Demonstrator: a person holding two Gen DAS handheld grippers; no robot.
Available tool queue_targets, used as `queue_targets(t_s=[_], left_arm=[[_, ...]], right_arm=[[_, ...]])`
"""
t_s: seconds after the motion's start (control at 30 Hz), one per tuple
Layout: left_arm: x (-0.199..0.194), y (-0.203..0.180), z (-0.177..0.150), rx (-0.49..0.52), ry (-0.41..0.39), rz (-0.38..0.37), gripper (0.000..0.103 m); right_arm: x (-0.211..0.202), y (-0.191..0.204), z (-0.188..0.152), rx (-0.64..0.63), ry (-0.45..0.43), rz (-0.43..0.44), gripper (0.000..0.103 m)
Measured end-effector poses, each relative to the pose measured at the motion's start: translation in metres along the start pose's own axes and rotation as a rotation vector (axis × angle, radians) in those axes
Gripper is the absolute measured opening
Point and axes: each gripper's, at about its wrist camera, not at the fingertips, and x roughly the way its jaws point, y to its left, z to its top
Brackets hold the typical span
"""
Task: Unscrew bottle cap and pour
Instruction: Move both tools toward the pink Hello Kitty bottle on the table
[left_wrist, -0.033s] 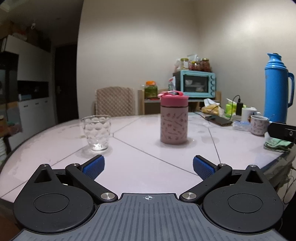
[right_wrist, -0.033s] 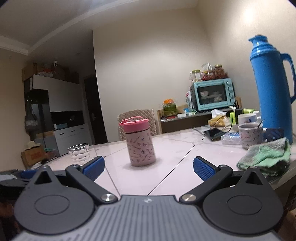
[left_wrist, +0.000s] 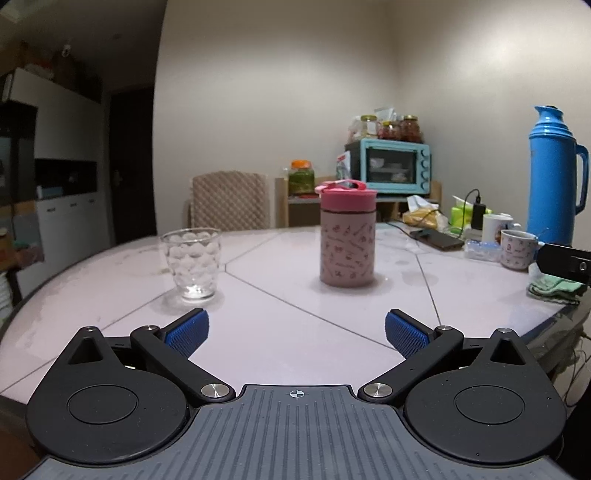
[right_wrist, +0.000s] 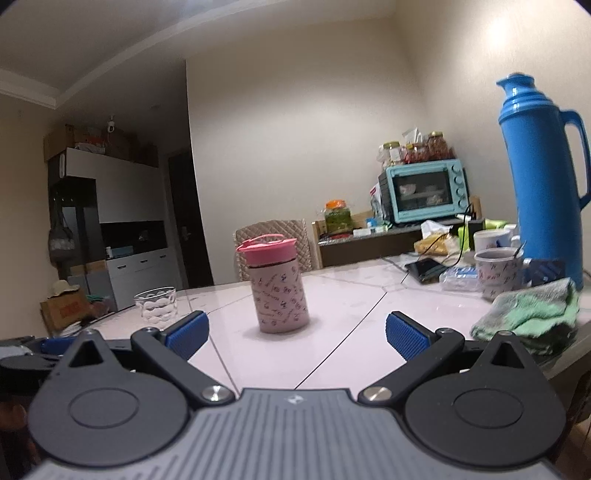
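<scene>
Bottle (left_wrist: 347, 243): mid-table, upright, rigid, smooth, probably slippery; grip the body.
Cap (left_wrist: 346, 197): still on; pinch its sides.
Glass (left_wrist: 191, 264): fragile, toward table's left edge.
Left gripper (left_wrist: 296, 328), right gripper (right_wrist: 297, 330): spread, empty.

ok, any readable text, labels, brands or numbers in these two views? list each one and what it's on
None can be read.
Pink bottle: printed pattern, possibly small script, too blurred to read.
Mug by the blue thermos: dark marks, unreadable.
Cardboard box on the floor: red print, too blurred.
Teal oven: knob markings too small.
Jars on the oven: no legible labels.
</scene>
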Motion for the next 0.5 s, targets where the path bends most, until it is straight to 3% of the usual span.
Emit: queue_targets(t_s=[0.27, 0.4, 0.5], left_arm=[[0.013, -0.01, 0.003, 0.022, 0.066, -0.02, 0.103], [0.024, -0.008, 0.002, 0.016, 0.075, -0.035, 0.103], [0.028, -0.009, 0.001, 0.016, 0.078, -0.04, 0.103]], right_arm=[[0.022, -0.034, 0.01, 0.085, 0.055, 0.021, 0.103], [0.018, -0.002, -0.004, -0.014, 0.02, 0.01, 0.103], [0.023, -0.001, -0.006, -0.021, 0.026, 0.01, 0.103]])
